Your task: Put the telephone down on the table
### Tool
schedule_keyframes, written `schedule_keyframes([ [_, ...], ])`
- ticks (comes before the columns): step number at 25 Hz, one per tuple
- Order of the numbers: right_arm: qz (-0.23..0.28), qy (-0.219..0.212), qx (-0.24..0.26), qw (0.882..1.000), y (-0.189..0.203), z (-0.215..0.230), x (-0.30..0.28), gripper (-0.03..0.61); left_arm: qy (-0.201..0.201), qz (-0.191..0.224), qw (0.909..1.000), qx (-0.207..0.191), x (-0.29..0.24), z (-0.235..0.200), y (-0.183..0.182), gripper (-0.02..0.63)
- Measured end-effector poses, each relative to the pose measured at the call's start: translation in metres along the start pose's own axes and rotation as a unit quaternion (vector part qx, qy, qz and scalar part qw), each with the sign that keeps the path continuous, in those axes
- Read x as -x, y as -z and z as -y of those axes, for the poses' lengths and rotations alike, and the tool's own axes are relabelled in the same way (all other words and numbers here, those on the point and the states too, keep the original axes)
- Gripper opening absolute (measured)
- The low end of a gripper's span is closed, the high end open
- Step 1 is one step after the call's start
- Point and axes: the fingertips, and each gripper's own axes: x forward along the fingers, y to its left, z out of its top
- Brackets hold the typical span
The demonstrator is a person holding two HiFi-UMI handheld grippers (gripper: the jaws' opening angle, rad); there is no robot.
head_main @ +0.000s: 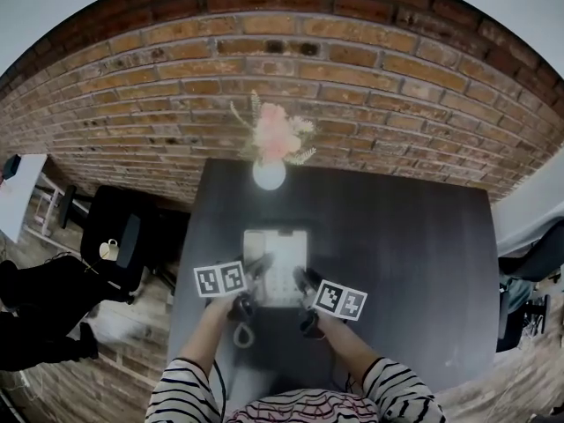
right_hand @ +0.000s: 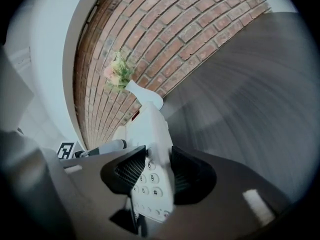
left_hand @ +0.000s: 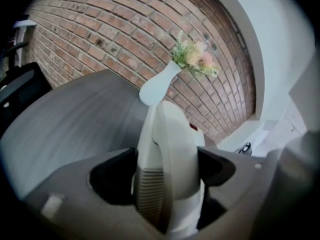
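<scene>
The white telephone (head_main: pixel 276 267) is over the dark table (head_main: pixel 414 263), near the vase (head_main: pixel 269 173); the left tongs (head_main: pixel 256 270) are clenched on its handset side and the right tongs (head_main: pixel 305 282) are clenched on the edge by the number keys. It looks like the putting-down step, but I cannot tell if it touches the table yet. Next the 2 tongs should go down together, keep it flat, then let go

Mid-frame, a white telephone (head_main: pixel 280 267) shows over the dark table (head_main: pixel 414 263), with the left gripper (head_main: pixel 257 270) and right gripper (head_main: pixel 306 282) at its sides. A flower vase (head_main: pixel 269 174) stands above it.
</scene>
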Motion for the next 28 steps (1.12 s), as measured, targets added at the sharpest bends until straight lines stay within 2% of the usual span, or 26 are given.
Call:
schedule_keyframes([
  [10,-0.003,0.013,-0.012,1.000,-0.022,0.013,-0.041,0.160,-0.002,-0.013,0.9999,0.006,-0.035,-0.026,-0.024,0.365],
  [21,-0.007,0.029,-0.020,0.999,-0.022,0.026,-0.056,0.164,-0.010,-0.042,0.9989,0.020,-0.054,-0.040,-0.023,0.367],
  [28,-0.001,0.021,-0.016,1.000,-0.021,0.026,-0.054,0.169,0.006,-0.024,0.9996,0.014,-0.052,-0.039,-0.023,0.376],
])
